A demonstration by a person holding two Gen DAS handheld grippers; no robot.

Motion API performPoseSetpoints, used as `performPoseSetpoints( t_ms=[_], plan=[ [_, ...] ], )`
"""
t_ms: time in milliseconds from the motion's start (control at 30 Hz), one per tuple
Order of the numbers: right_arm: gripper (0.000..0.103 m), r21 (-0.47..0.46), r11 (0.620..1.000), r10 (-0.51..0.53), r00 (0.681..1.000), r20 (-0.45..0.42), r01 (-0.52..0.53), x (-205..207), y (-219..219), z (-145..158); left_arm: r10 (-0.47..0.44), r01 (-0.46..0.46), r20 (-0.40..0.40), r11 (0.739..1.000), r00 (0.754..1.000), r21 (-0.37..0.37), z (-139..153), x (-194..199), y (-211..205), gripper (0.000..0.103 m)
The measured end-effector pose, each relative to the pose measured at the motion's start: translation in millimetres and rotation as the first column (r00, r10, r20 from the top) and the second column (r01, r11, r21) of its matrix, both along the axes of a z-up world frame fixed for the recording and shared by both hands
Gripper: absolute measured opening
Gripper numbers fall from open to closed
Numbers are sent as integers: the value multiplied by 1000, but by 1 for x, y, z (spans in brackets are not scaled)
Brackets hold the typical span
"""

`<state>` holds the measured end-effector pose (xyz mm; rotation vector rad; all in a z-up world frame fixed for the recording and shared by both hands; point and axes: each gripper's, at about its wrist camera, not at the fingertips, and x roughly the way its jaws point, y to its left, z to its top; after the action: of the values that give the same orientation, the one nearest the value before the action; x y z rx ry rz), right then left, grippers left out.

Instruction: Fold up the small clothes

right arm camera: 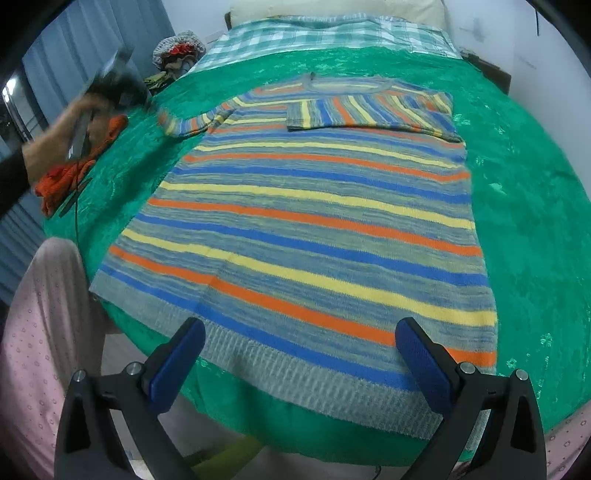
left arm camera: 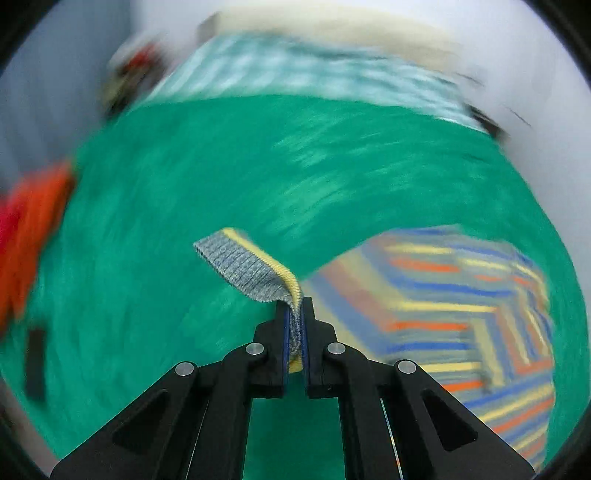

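A striped knit sweater (right arm camera: pixel 317 221) in blue, yellow, orange and grey lies flat on the green bedspread (right arm camera: pixel 528 206), hem toward me. Its right sleeve (right arm camera: pixel 369 112) is folded across the chest. Its left sleeve (right arm camera: pixel 192 123) stretches out to the left. My left gripper (left arm camera: pixel 294 314) is shut on the grey ribbed cuff (left arm camera: pixel 243 264) of that sleeve and holds it above the bed; this view is motion-blurred, with the sweater's body (left arm camera: pixel 461 321) at the lower right. My right gripper (right arm camera: pixel 301 339) is open and empty, hovering over the sweater's hem (right arm camera: pixel 295 373).
An orange garment (right arm camera: pixel 74 170) lies at the bed's left edge, with a hand and the left gripper device (right arm camera: pixel 107 96) above it. A checked sheet (right arm camera: pixel 314 33) and pillow are at the bed's far end. Clutter (right arm camera: pixel 177 48) sits beside the bed at the far left. Pink-patterned trousers (right arm camera: pixel 40 332) are at the near left.
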<state>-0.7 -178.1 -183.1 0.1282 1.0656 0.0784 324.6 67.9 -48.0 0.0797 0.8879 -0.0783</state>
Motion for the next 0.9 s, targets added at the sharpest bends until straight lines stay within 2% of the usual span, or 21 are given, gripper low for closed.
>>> performPoseSetpoints(
  t_ms=[67, 100, 133, 167, 200, 233, 267, 333, 400, 433, 467, 533, 633, 667, 733, 767, 800, 833, 867, 900],
  plan=[
    [102, 7, 1000, 8, 1000, -3, -8, 1, 0, -2, -155, 150, 60, 986, 986, 78, 18, -15, -70, 3],
    [102, 12, 1000, 7, 1000, -6, -7, 1, -1, -3, -252, 245, 64, 964, 966, 109, 19, -28, -113, 6],
    [102, 18, 1000, 4, 1000, -8, -4, 2, -2, -4, -312, 307, 41, 946, 949, 103, 13, -33, -138, 16],
    [102, 26, 1000, -2, 1000, -9, 2, 2, -3, -5, -396, 397, -19, 916, 918, 59, -1, -42, -172, 33],
    [102, 38, 999, -10, 1000, -10, 10, 2, -5, -5, -437, 439, -61, 898, 897, 24, -10, -45, -186, 64],
    [102, 47, 999, -18, 1000, -11, 18, 2, -8, -6, -475, 477, -110, 879, 873, -9, -25, -51, -204, 76],
    [102, 55, 998, -28, 1000, -11, 28, 2, -10, -6, -482, 483, -112, 876, 869, -19, -36, -57, -211, 76],
    [102, 70, 996, -48, 999, -4, 48, 0, -16, -4, -448, 442, -133, 894, 884, -74, -48, -53, -198, 76],
    [102, 83, 995, -63, 998, 4, 62, -3, -21, -2, -372, 353, -157, 926, 915, -137, -51, -42, -162, 76],
    [102, 90, 994, -67, 998, 8, 66, -4, -23, -1, -318, 298, -155, 944, 935, -141, -53, -34, -141, 76],
    [102, 95, 993, -72, 997, 10, 71, -5, -25, -1, -268, 254, -147, 961, 952, -109, -54, -30, -114, 77],
    [102, 104, 991, -81, 997, 13, 79, -5, -30, 0, -256, 255, -162, 967, 953, -33, -62, -28, -92, 77],
    [102, 120, 989, -90, 996, 14, 88, -1, -34, -1, -332, 352, -220, 934, 917, 58, -84, -42, -85, 78],
    [102, 125, 988, -90, 996, 13, 88, 0, -34, -2, -337, 366, -225, 925, 914, 100, -92, -43, -89, 78],
    [102, 129, 988, -86, 996, 9, 84, 2, -33, -3, -296, 335, -205, 923, 933, 190, -105, -40, -93, 78],
    [102, 128, 989, -82, 997, 6, 80, 4, -32, -3, -234, 275, -186, 932, 954, 236, -116, -32, -98, 77],
    [102, 125, 989, -76, 997, 6, 75, 5, -32, -2, -170, 210, -172, 945, 970, 249, -122, -24, -96, 70],
    [102, 126, 990, -73, 997, 7, 71, 5, -32, 1, -120, 157, -161, 959, 980, 235, -126, -15, -90, 54],
    [102, 127, 990, -66, 998, 12, 64, 6, -33, 6, -54, 80, -157, 984, 986, 159, -129, -8, -80, 45],
    [102, 127, 991, -53, 998, 25, 49, 9, -36, 14, -21, 34, -161, 996, 987, 81, -130, -7, -71, 27]
  ],
)
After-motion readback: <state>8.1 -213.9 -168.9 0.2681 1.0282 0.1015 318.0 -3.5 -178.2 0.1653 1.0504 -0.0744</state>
